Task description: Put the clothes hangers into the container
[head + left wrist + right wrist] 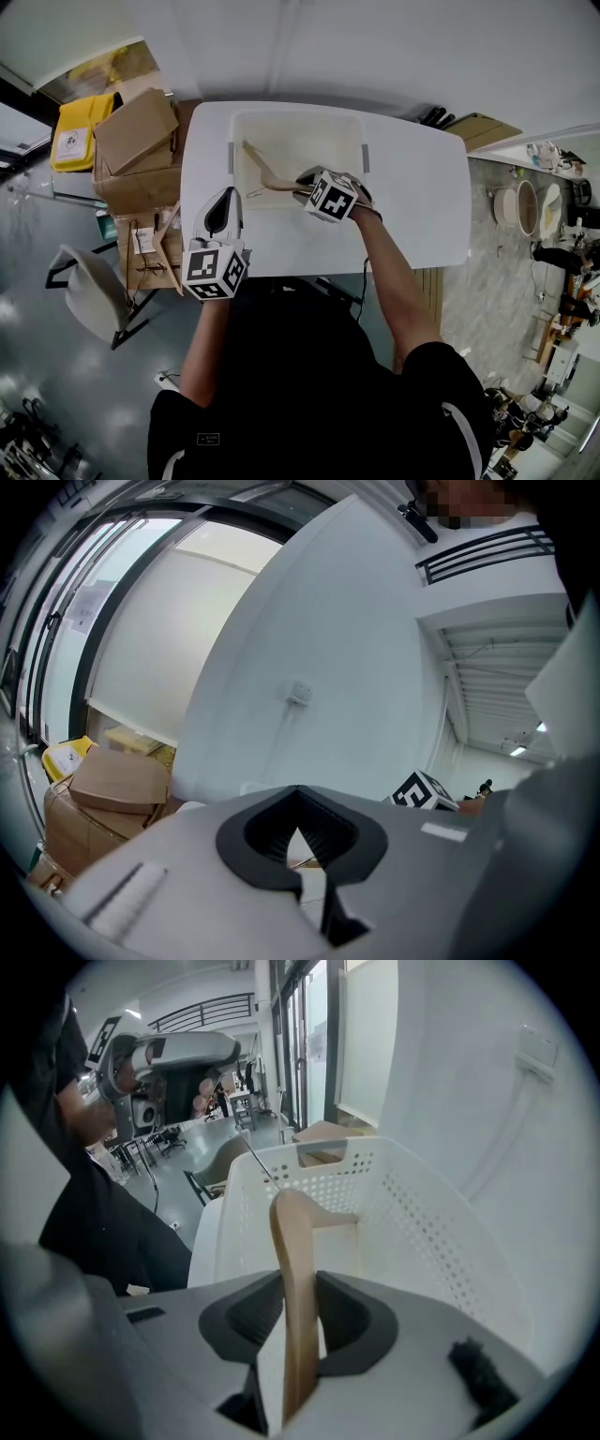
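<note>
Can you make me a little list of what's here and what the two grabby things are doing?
Container: white plastic basket with holes, on the white table
Hanger: curved wooden clothes hanger, partly in the basket
Right gripper: jaws apart, hanger between them
Left gripper: jaws together, nothing between them, over the table
</note>
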Tool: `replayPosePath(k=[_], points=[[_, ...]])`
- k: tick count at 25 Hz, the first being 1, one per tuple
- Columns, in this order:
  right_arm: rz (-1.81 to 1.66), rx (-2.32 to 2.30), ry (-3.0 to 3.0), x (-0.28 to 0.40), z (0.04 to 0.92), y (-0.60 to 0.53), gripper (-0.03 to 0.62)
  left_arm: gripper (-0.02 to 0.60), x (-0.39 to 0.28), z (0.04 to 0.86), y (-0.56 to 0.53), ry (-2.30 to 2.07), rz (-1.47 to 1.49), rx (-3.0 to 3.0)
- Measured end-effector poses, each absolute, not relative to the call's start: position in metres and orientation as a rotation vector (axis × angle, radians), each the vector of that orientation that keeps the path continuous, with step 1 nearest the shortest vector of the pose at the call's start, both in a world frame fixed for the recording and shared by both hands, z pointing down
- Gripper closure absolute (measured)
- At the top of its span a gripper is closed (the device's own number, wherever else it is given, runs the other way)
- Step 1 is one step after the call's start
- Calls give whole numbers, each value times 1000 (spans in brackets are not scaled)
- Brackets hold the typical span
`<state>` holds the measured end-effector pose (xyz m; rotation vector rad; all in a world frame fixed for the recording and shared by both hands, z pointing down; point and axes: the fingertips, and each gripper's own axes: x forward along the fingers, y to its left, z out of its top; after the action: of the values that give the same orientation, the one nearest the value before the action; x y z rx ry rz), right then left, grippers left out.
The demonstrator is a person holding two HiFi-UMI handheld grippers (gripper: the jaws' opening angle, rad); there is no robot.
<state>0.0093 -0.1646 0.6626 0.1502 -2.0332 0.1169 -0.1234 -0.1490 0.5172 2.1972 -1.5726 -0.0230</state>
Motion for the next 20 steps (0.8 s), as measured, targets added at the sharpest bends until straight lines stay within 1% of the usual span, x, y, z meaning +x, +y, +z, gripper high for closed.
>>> replayPosePath(k=[6, 20], points=[[152, 143, -2032, 11, 662, -163, 463, 575, -123, 517, -149, -1572, -24, 2198], [143, 140, -2035, 15, 655, -162, 456, 575, -118, 514, -147, -1563, -32, 2203]])
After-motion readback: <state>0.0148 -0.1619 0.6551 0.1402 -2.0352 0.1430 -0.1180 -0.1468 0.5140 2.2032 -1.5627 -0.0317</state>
